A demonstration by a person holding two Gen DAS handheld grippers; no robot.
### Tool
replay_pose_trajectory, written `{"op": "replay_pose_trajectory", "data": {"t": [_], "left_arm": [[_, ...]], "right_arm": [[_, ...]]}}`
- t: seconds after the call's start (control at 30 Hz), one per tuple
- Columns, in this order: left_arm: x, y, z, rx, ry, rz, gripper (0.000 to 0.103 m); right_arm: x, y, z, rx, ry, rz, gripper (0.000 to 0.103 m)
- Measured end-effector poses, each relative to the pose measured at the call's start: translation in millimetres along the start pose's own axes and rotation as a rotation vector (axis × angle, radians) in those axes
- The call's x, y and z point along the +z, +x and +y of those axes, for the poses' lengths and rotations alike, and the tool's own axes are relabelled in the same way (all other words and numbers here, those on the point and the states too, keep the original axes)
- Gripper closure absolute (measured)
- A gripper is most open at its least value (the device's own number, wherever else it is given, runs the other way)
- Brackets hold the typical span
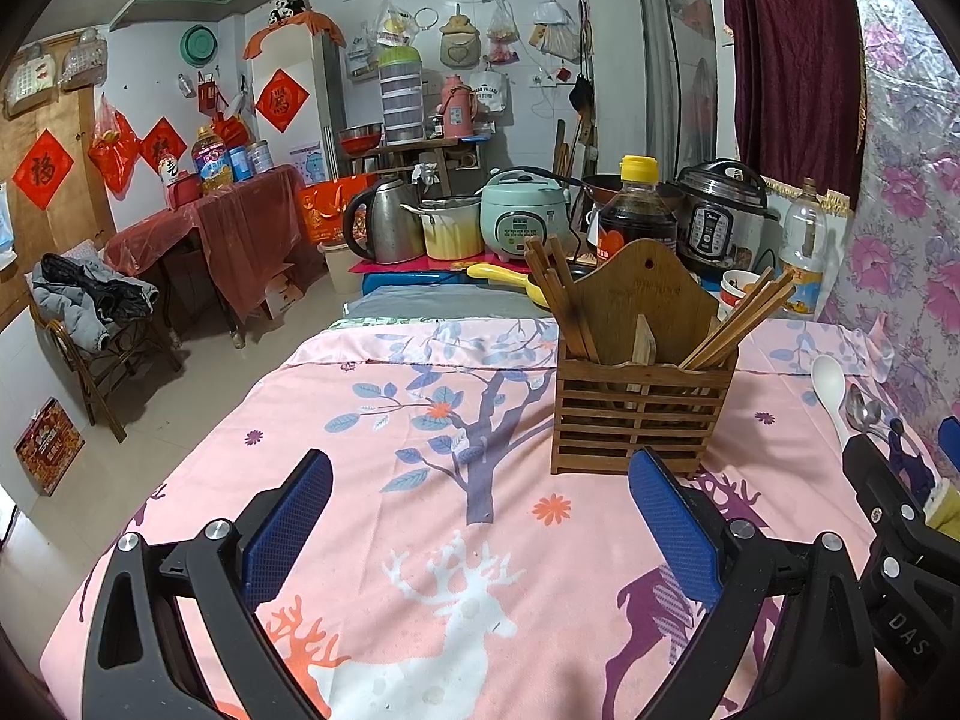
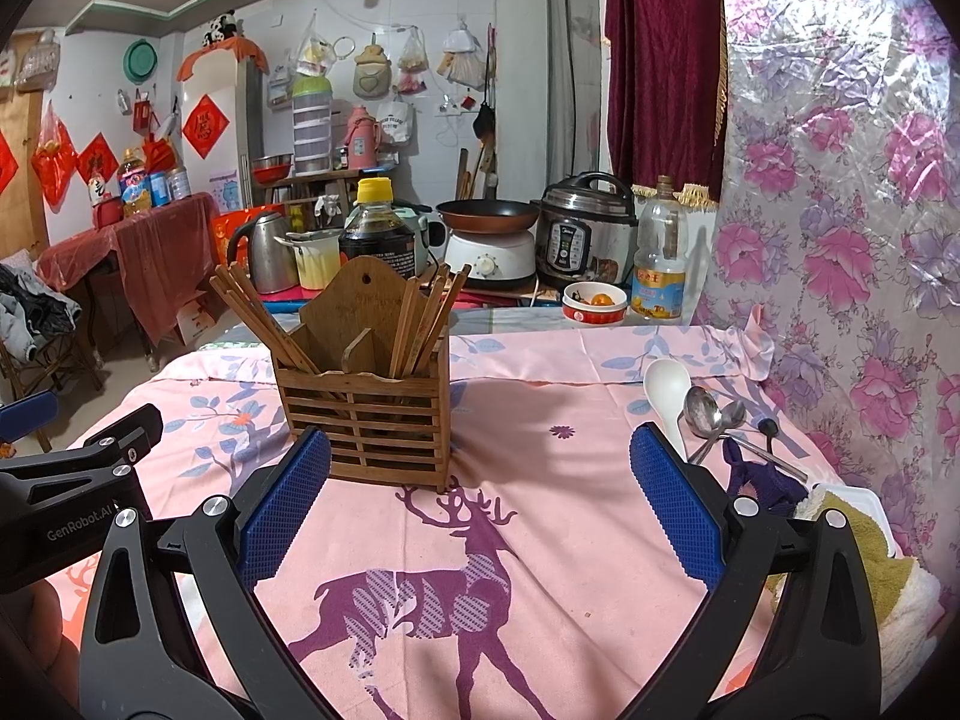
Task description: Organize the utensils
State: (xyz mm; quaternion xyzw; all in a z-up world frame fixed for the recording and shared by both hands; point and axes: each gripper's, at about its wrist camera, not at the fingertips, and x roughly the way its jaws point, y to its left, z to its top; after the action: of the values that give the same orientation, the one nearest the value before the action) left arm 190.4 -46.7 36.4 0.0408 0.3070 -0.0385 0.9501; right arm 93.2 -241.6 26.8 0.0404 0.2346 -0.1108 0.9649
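While chopsticks already fill the slatted wooden utensil holder (image 2: 366,414) ahead of both tongs, the spoons are left — a white plastic spoon (image 2: 667,391) and steel spoons (image 2: 711,414) on the counter (image 2: 540,540) beside the right tongs (image 2: 480,501). Left tongs (image 1: 480,525) and right gape wide, empty — nothing blocks the way.

pink deer-print tablecloth (image 2: 540,516) bare ahead of both grippers. slatted wooden utensil holder (image 2: 366,420) stands mid-table, brown chopsticks (image 2: 252,312) fanning outward from both compartments. white plastic spoon (image 2: 666,390), metal spoons (image 2: 711,414) lie right, near floral plastic-covered wall (image 2: 840,240).
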Motion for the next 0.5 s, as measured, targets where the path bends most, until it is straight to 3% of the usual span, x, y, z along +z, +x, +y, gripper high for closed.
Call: {"op": "replay_pose_trajectory", "data": {"t": [0.5], "left_arm": [[-0.1, 0.1, -1.3, 0.000, 0.001, 0.000, 0.006]], "right_arm": [[-0.1, -0.1, -0.1, 0.000, 0.000, 0.000, 0.007]]}}
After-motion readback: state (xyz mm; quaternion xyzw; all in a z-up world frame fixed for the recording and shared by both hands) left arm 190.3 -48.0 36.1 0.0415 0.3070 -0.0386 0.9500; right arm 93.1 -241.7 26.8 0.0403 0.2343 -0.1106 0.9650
